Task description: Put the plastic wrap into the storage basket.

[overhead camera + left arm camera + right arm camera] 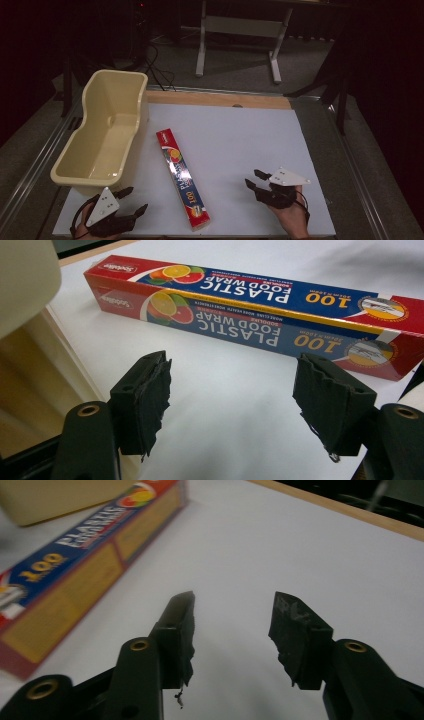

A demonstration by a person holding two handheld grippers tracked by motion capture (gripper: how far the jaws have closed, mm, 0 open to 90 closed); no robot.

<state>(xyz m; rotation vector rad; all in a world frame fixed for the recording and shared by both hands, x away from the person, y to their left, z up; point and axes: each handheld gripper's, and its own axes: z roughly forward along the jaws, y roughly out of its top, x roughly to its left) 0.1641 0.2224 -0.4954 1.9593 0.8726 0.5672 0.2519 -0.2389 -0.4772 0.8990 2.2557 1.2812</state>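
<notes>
The long red-and-blue cardboard food-wrap box [181,178] is lying lengthwise between both grippers, nearer the left gripper [134,200]; the right gripper [255,181] is farther. Both jaws are standing apart, empty.

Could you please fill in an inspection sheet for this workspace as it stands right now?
Surface: white table top, wooden strip along its far edge.
Job's things: plastic food wrap box lying flat near the middle; cream tub at the left edge, nothing seen inside.
Clutter: nothing seen.
Grippers: left gripper open, jaws apart, aimed at the box; right gripper open, over bare table right of the box. Neither touches anything.
Cables: black cable looping at the left gripper; cables on the floor beyond the tub.
Surroundings: dim room, grey floor, white table legs behind.
</notes>
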